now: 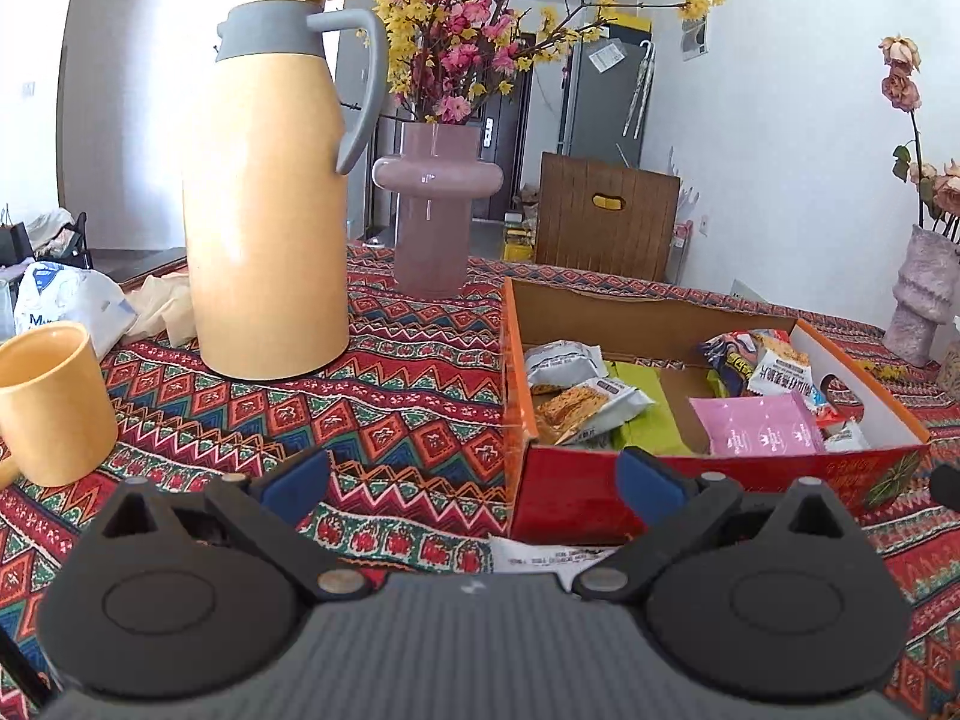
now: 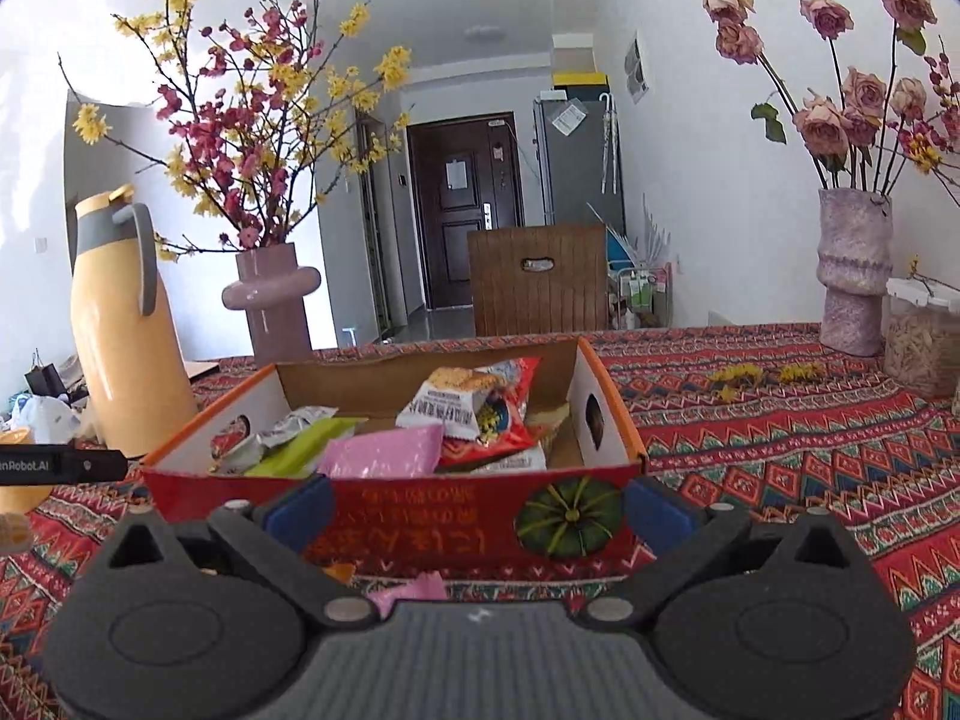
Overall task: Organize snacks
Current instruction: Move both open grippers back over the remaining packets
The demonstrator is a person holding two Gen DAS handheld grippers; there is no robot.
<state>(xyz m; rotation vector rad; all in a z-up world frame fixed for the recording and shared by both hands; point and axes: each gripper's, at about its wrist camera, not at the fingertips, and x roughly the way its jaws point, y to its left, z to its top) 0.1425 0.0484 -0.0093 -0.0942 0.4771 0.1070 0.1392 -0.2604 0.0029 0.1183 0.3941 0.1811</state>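
Note:
A red cardboard box [image 1: 708,477] [image 2: 420,516] sits on the patterned tablecloth and holds several snack packets, among them a pink one [image 1: 757,426] [image 2: 384,450], a green one [image 1: 645,414] and a red one [image 2: 498,420]. My left gripper [image 1: 474,480] is open, low over the cloth at the box's near left corner, nothing between its blue pads. A white packet [image 1: 549,555] lies on the cloth just under it. My right gripper [image 2: 477,507] is open in front of the box's near wall. A pink packet [image 2: 411,591] lies on the cloth below it, partly hidden.
A yellow thermos jug [image 1: 264,210] [image 2: 123,324] and yellow mug [image 1: 51,402] stand left of the box. A pink vase with blossoms [image 1: 435,204] [image 2: 273,300] is behind. At right are a textured vase of roses [image 2: 852,276] and a lidded jar [image 2: 921,336]. A wooden chair back [image 2: 537,282] stands beyond the table.

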